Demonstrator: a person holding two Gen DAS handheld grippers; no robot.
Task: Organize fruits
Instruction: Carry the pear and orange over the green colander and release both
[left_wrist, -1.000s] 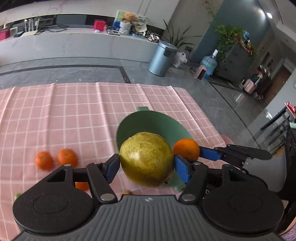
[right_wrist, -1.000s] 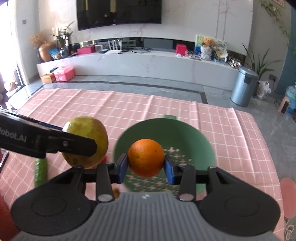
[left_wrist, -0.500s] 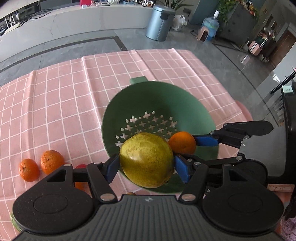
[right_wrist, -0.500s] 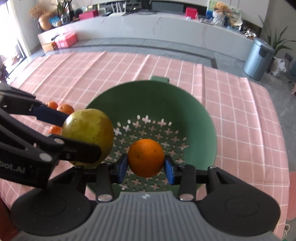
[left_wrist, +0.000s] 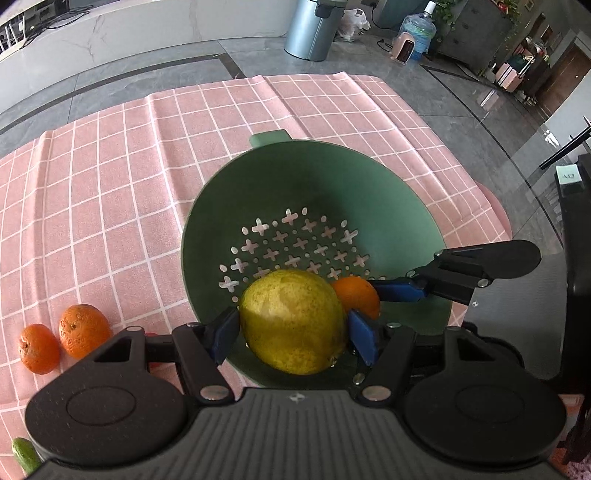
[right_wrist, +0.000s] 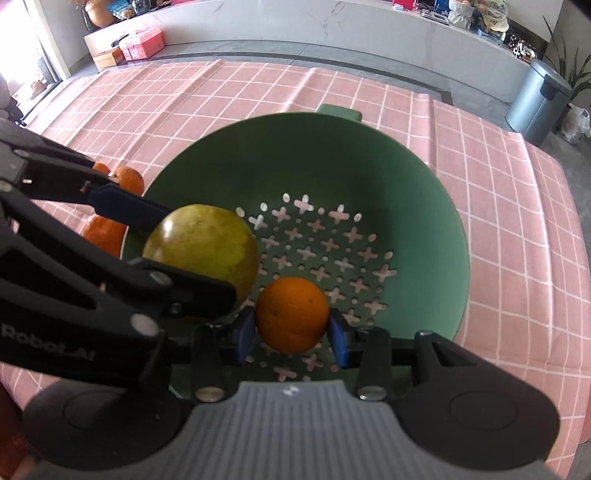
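Both tools are crowding the near side of the green colander: the left hand-held gripper, clamped on a yellow-green pear, is sitting just beside the right hand-held gripper, which is gripping an orange (the two fruits are nearly touching). The far half of the perforated colander floor is lying open. Left of the colander, two oranges are sitting side by side on the pink checked worktop, while the cloth behind and to the right is staying bare.
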